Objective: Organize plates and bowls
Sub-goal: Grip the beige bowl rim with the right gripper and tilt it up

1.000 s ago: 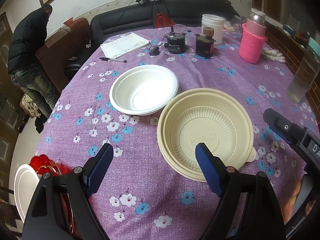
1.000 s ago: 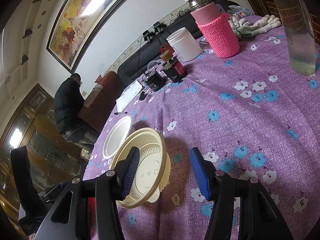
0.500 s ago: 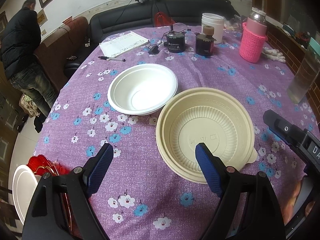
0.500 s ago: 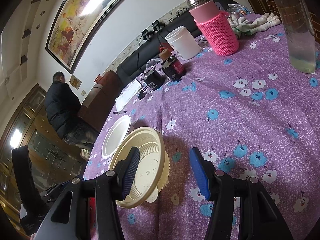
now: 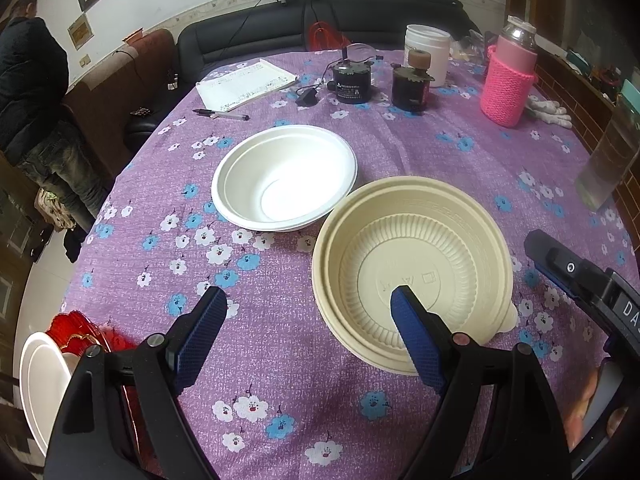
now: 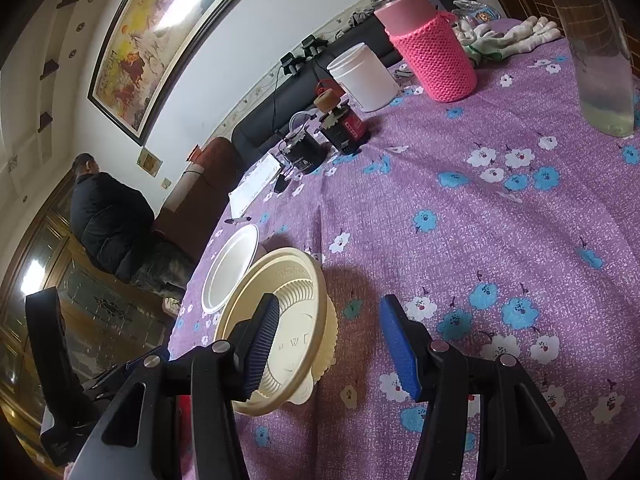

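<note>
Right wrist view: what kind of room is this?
Most likely a home living room. A black sofa runs along the wall beyond the table, a large framed painting hangs above it, and the table wears a purple floral tablecloth with household things such as a pink-sleeved flask.

Purple floral tablecloth (image 5: 304,380) is covering the table. Pink knit-sleeved flask (image 5: 507,80), white jar (image 5: 426,54), notepad (image 5: 246,84) and pen (image 5: 221,114) are sitting along far side. White gloves (image 6: 516,38) are lying beside flask.

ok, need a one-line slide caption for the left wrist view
Open left hand-held gripper poised over a floral tablecloth, cream ribbed bowl and white bowl ahead.
</note>
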`<state>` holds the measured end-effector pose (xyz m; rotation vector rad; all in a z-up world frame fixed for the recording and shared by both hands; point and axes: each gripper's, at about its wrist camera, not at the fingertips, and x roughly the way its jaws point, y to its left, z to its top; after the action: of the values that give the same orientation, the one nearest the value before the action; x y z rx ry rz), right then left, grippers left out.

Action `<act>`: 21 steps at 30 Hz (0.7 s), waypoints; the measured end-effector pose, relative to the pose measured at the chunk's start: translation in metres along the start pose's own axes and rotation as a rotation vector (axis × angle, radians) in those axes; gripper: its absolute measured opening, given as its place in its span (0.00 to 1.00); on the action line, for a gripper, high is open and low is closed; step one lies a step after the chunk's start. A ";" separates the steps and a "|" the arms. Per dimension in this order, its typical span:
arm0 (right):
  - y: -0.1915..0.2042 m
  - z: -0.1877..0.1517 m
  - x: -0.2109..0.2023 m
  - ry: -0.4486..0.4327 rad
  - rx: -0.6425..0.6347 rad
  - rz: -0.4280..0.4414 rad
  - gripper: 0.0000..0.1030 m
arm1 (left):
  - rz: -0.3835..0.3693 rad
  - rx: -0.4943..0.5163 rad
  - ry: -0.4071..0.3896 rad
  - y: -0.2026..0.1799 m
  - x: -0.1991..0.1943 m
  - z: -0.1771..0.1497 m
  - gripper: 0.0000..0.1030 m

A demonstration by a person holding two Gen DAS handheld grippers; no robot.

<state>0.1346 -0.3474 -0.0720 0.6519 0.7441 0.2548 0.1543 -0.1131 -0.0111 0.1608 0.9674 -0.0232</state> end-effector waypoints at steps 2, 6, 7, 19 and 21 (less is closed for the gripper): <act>-0.001 0.000 0.002 0.006 0.005 0.001 0.54 | -0.002 -0.001 0.002 0.000 0.001 0.001 0.82; -0.001 -0.001 0.003 0.010 0.003 -0.002 0.54 | -0.005 -0.007 0.005 0.002 0.003 0.001 0.82; 0.000 -0.001 0.003 0.009 0.002 -0.002 0.54 | -0.006 -0.009 0.005 0.002 0.003 0.001 0.82; -0.001 -0.002 0.007 0.017 0.006 -0.008 0.54 | -0.020 -0.041 0.010 0.009 0.010 0.008 0.82; 0.000 -0.002 0.008 0.018 0.004 -0.011 0.54 | -0.022 -0.043 0.014 0.009 0.011 0.008 0.82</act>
<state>0.1387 -0.3434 -0.0776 0.6497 0.7657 0.2496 0.1683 -0.1047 -0.0146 0.1112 0.9829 -0.0217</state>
